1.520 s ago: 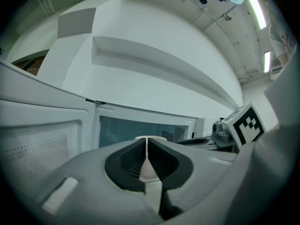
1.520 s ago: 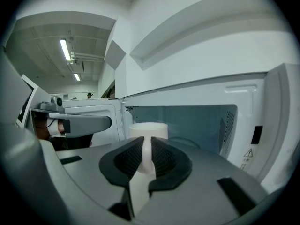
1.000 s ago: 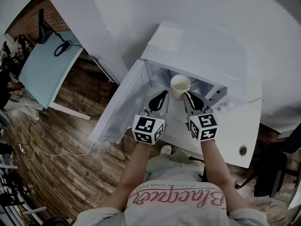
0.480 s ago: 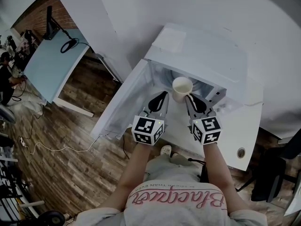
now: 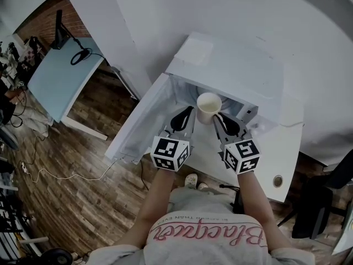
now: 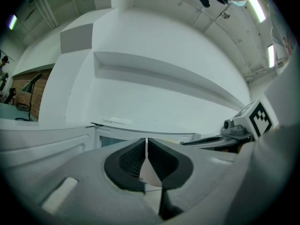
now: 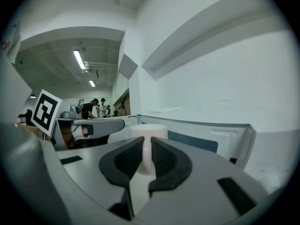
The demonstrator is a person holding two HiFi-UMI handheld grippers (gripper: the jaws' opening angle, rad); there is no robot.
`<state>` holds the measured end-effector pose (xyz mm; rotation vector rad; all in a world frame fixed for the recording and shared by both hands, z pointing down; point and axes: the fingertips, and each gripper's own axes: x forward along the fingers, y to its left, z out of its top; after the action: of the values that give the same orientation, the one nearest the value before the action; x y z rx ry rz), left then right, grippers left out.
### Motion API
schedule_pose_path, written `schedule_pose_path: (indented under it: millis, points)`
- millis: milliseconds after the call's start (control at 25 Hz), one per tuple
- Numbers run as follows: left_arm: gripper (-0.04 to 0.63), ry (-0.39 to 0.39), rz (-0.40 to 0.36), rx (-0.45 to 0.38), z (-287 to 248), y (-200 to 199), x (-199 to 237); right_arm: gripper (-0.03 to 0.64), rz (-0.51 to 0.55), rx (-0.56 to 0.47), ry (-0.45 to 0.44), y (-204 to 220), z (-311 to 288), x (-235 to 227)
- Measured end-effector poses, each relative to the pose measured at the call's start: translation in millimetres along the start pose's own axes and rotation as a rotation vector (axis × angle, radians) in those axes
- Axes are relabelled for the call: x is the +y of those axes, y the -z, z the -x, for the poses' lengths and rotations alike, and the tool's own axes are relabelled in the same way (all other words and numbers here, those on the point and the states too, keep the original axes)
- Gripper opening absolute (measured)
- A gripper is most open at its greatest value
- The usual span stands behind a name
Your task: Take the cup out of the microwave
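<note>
A white cup [image 5: 208,105] hangs in front of the open white microwave [image 5: 231,65], just outside its cavity. My right gripper [image 5: 217,116] is shut on the cup's handle; in the right gripper view the cup [image 7: 148,131] stands upright beyond the closed pads of that gripper [image 7: 147,149]. To the cup's left my left gripper [image 5: 190,110] is shut with nothing in it, its tip close beside the cup's wall. In the left gripper view its jaws [image 6: 146,146] meet, and the right gripper [image 6: 220,139] shows at the right.
The microwave door [image 5: 146,120] swings open to the left of both grippers. The microwave stands on a white table [image 5: 287,142] against a white wall. A light blue desk [image 5: 58,76] stands far left over the wooden floor. People stand far off in the right gripper view.
The cup has risen a little in the right gripper's hold, and the left gripper has risen alongside it. Neither gripper's jaws have changed.
</note>
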<state>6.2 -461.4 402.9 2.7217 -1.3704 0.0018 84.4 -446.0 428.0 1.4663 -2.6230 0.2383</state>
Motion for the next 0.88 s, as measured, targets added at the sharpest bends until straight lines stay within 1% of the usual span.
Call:
schedule_pose_path:
  millis: [360,560,760,880]
  points:
    - [0.005,0.001,-0.018,-0.081,7.3,-36.5,-4.6,0.054,0.042,-0.028,-0.042,-22.5,14.6,8.8]
    - [0.005,0.018,-0.003,-0.114,8.0,-49.9,-8.7,0.054,0.059,-0.045,-0.040,-35.3,22.8,7.2]
    - [0.005,0.055,-0.041,-0.130,3.6,-60.4,-18.4,0.054,0.033,-0.080,-0.025,-52.4,33.9,-0.1]
    - [0.005,0.072,-0.048,-0.134,1.4,-64.7,-21.4,0.054,0.014,-0.096,-0.013,-61.1,39.9,-4.1]
